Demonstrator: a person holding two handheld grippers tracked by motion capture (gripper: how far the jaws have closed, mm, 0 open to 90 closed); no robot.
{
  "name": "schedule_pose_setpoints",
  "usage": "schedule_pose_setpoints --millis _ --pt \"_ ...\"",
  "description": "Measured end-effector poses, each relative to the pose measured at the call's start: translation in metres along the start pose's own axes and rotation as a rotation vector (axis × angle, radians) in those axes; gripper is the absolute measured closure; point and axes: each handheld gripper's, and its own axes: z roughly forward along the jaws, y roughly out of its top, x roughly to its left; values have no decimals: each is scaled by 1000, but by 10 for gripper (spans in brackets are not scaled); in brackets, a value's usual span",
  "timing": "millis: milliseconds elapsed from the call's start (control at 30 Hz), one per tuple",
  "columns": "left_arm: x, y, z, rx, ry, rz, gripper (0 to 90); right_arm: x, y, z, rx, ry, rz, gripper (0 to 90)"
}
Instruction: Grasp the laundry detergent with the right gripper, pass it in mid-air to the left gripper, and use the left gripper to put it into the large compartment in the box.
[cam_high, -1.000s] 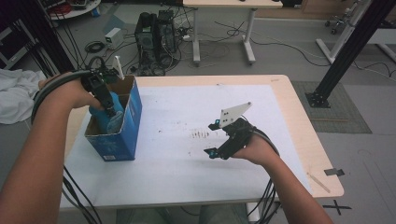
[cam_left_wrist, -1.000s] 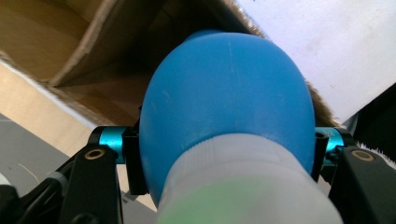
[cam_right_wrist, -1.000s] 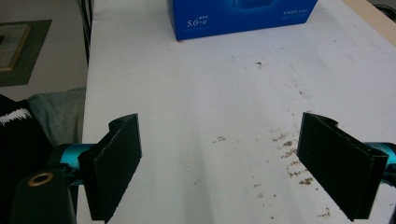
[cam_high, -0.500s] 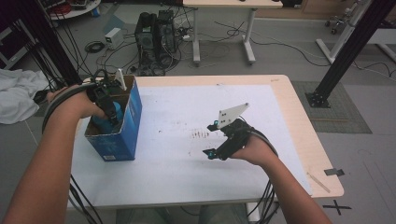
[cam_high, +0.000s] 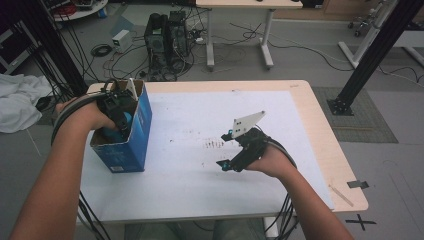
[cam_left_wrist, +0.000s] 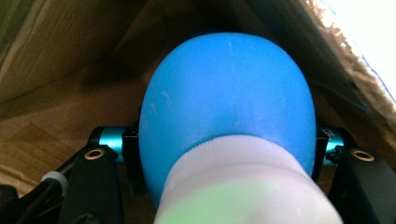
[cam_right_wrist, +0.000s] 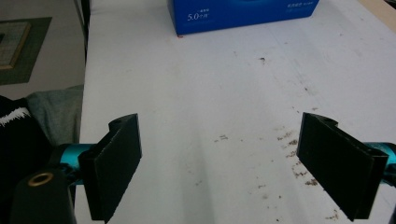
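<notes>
Left gripper (cam_high: 119, 116) clamped on round blue plastic bottle (cam_left_wrist: 227, 98) with white neck, down inside open blue cardboard box (cam_high: 140, 131). Right gripper (cam_right_wrist: 233, 168) spread wide, nothing between, hovering over white tabletop (cam_right_wrist: 196, 93).

The high view looks forward and down from above the person's side onto the whole surface (cam_high: 280, 125). The left tool's camera sits very close inside the blue box (cam_high: 137, 135). The right tool's camera skims low across the surface toward that box (cam_right_wrist: 243, 14), which both share.
</notes>
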Motion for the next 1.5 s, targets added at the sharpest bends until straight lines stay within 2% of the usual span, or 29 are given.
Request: schedule_pose_setpoints --millis 167,200,267,367,400,433,600,667,700,867,900,933,967,1000,1067,1100,1133,1167,1200,1233,1400,1500 --pt "1 0 0 2 0 25 376 0 0 1 4 1 2 132" --pt "1 0 1 2 -10 16 376 0 0 1 4 1 4 132" --pt "1 0 0 3 -17 25 375 0 0 1 3 0 5 132" --pt "0 1 0 7 -13 29 373 0 0 0 1 0 3 132" --pt "-1 1 1 -8 -13 9 364 0 0 0 3 0 5 132" --pt "-1 1 0 0 5 16 348 -1 0 -1 1 -1 4 132" --pt "0 1 -2 10 0 23 341 0 0 -2 2 -6 8 132" --pt "-1 0 -3 -7 2 3 341 0 0 -2 0 -5 6 132" --pt "0 0 -3 4 -3 14 341 0 0 -2 2 -6 6 132" --pt "0 -1 -5 -3 9 14 340 0 0 -1 -3 -6 5 132" --pt "2 -1 -6 14 -11 30 340 0 0 -1 -1 -4 2 132" --pt "-1 -2 -4 -20 3 -7 336 1 0 -2 6 -7 7 132" --pt "0 -2 -6 -3 -2 9 320 0 1 -1 1 -3 2 132" --pt "-1 -2 -6 -18 0 -8 317 0 0 -1 1 -4 3 132" --pt "0 -3 -8 -13 0 5 317 0 1 -1 -1 -3 6 132" --pt "-2 -3 -8 -25 -1 -11 317 0 1 -1 1 -5 6 132" --pt "0 -3 -10 -4 -4 14 317 0 1 -2 1 -4 6 132" --pt "-1 -4 -10 -17 2 1 317 0 1 -1 -1 -4 0 132" --pt "-1 -4 -11 -8 3 9 316 0 1 -2 1 -1 2 132" --pt "-2 -4 -11 -20 0 -9 316 0 1 -2 -1 -2 0 132" --pt "-3 -5 -17 -14 9 8 307 -1 2 -4 5 -5 8 132" --pt "-2 -7 -22 -36 5 5 306 -1 3 -5 -1 -10 5 132"
